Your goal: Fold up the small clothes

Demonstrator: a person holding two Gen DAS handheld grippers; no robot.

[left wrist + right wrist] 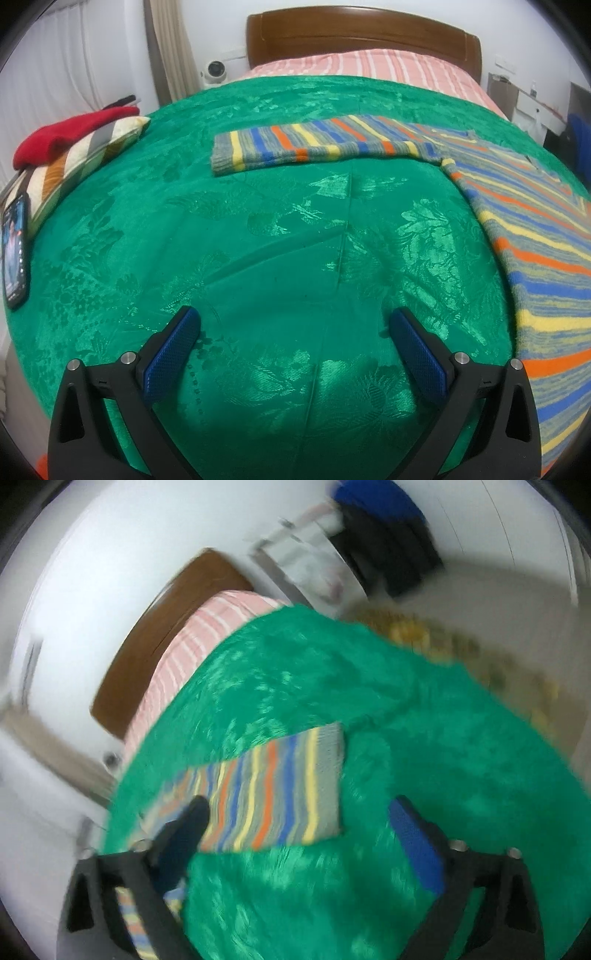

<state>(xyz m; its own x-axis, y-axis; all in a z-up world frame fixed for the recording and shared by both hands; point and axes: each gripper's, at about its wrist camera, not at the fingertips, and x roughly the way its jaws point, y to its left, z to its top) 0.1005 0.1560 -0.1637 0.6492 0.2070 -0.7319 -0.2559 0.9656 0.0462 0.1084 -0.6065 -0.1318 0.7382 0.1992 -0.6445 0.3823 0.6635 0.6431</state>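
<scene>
In the left wrist view, a dark smartphone with a lit screen (15,251) is seen at the far left edge of the bed, beside a striped cushion (86,153) on which a red knitted garment (66,134) is laid. The bed is covered by a glossy green floral-patterned bedspread (258,229), with a pink-and-white striped sheet (369,64) and a brown wooden headboard (362,33) beyond it. The multicoloured striped knitted sweater (517,229) is spread flat on the bedspread, ahead and to the right of the left tool (295,332); one sleeve is stretched leftward across the bed, well ahead of the fingertips, while the body runs down the right side, near the right finger but apart from it. The left tool is held wide open above bare bedspread, its blue-padded fingers (417,354) gripping and touching nothing.

The right wrist view is heavily blurred. The other sleeve of the striped sweater (273,786) is seen ahead of the right tool (299,812), lying flat on the green bedspread (406,709), and more striped knit is glimpsed below the left finger. The right tool is released, its jaws spread wide; the left finger overlaps the sleeve's near edge in the picture, though whether contact is made cannot be told. The right finger is set over bare bedspread.
</scene>
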